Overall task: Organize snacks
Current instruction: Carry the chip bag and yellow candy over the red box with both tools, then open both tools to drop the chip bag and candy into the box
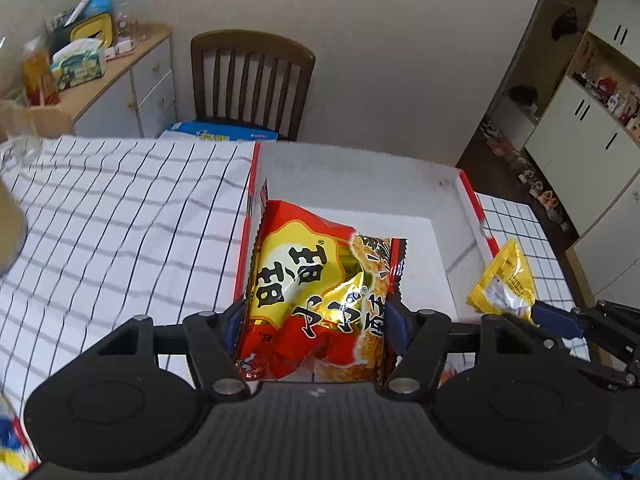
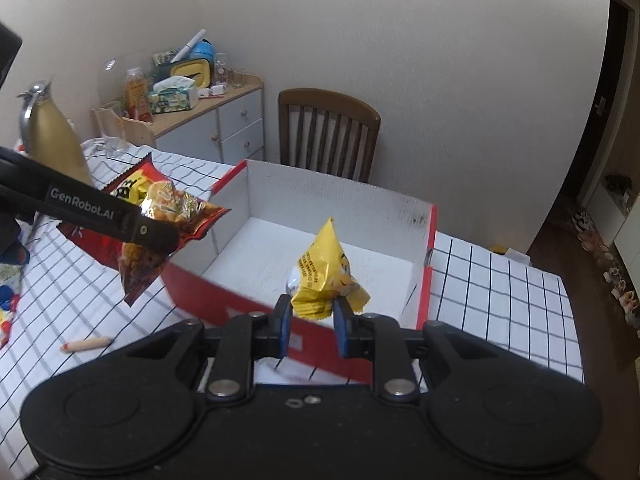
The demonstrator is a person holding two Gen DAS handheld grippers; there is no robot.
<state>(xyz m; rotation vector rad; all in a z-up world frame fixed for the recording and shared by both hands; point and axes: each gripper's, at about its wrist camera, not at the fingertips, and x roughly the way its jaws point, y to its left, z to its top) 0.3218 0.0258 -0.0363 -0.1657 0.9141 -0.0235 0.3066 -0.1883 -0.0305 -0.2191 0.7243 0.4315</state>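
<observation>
Left gripper (image 1: 316, 320) clamps the red packet (image 1: 320, 292), right gripper (image 2: 309, 320) the yellow packet (image 2: 324, 276), both poised for dropping into the box (image 2: 340, 196).

At the lower left edge of the left wrist view a colourful packet (image 1: 12, 440) is cut off and blurred. A tan shape (image 1: 10, 232) at the left edge is also cropped. The lower end of the red snack bag (image 1: 316, 292) is hidden behind the gripper body. In the right wrist view, packets (image 2: 8, 292) at the left edge are cropped, and the shoes (image 2: 616, 276) at far right are too small to make out.
</observation>
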